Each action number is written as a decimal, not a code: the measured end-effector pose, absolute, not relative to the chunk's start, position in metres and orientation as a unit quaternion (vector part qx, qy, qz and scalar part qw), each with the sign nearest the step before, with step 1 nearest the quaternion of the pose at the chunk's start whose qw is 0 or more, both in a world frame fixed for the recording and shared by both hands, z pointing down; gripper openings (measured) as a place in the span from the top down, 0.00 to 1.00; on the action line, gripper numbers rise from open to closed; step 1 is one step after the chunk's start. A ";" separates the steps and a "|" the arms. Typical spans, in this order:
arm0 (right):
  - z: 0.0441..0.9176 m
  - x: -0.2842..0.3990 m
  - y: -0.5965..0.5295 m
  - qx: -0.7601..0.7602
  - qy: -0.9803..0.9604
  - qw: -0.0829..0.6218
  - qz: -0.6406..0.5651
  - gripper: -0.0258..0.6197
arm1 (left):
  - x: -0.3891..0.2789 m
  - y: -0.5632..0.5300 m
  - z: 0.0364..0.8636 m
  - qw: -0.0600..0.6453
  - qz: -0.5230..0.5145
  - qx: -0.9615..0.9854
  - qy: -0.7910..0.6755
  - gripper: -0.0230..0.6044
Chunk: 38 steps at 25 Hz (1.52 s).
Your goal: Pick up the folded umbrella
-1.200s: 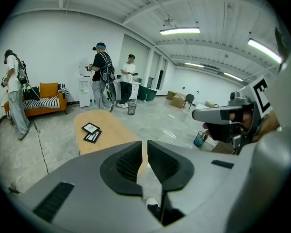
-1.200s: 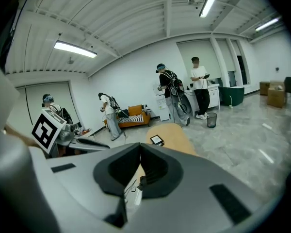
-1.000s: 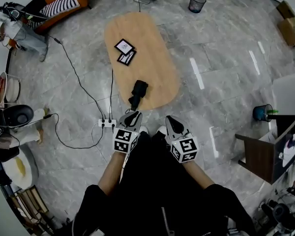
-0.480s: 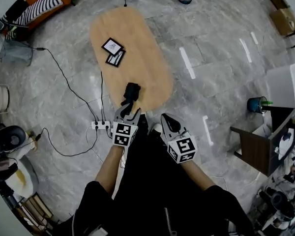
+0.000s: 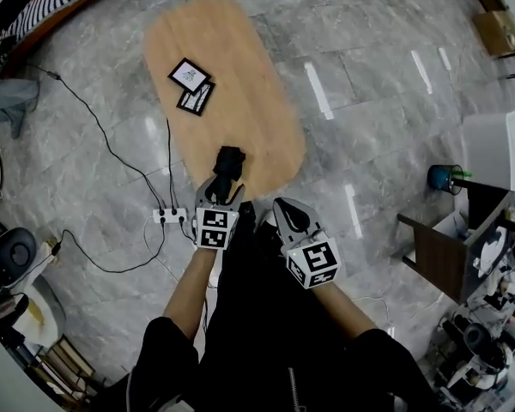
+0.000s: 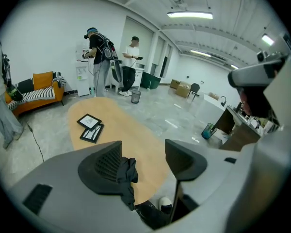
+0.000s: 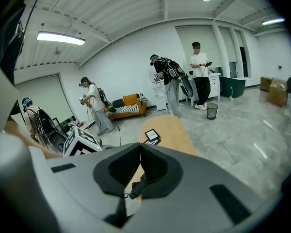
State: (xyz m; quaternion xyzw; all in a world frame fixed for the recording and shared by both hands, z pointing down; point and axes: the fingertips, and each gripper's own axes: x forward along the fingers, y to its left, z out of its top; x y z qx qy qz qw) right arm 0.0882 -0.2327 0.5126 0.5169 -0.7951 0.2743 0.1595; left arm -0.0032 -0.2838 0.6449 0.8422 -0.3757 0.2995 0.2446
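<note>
Black folded umbrella point(image 5: 228, 163) lying on wooden table point(image 5: 245, 75) just ahead of left gripper point(image 5: 220, 187), jaws opening, nothing clamped; right gripper point(image 5: 282, 206) closed, empty.

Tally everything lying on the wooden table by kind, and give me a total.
Folded umbrella, black: 1
Black-framed pictures: 2
Total on the table: 3
</note>
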 end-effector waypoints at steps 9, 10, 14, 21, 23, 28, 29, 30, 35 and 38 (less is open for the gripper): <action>0.530 0.069 -0.261 0.513 -0.786 0.183 0.293 0.94 | -0.018 -0.303 0.718 0.283 0.328 0.825 -0.362 0.47; 0.533 0.067 -0.263 0.513 -0.785 0.185 0.296 0.94 | -0.019 -0.302 0.725 0.285 0.332 0.825 -0.358 0.47; 0.544 0.061 -0.268 0.514 -0.778 0.192 0.305 0.94 | -0.020 -0.305 0.743 0.285 0.339 0.825 -0.352 0.47; 0.567 0.058 -0.270 0.517 -0.763 0.208 0.328 0.94 | -0.028 -0.301 0.798 0.311 0.373 0.803 -0.345 0.47; 0.571 0.058 -0.269 0.519 -0.757 0.209 0.337 0.94 | -0.031 -0.298 0.814 0.318 0.387 0.796 -0.340 0.47; 0.583 0.060 -0.266 0.518 -0.749 0.218 0.351 0.94 | -0.031 -0.290 0.846 0.338 0.406 0.784 -0.327 0.47; 0.587 0.060 -0.266 0.518 -0.747 0.219 0.354 0.94 | -0.031 -0.287 0.853 0.344 0.409 0.781 -0.324 0.47; 0.590 0.061 -0.265 0.519 -0.745 0.221 0.357 0.94 | -0.031 -0.284 0.858 0.350 0.412 0.778 -0.321 0.47; 0.599 0.061 -0.265 0.514 -0.742 0.228 0.366 0.94 | -0.038 -0.273 0.889 0.383 0.426 0.750 -0.331 0.47; 0.603 0.061 -0.262 0.512 -0.738 0.233 0.373 0.94 | -0.043 -0.268 0.906 0.398 0.433 0.736 -0.334 0.47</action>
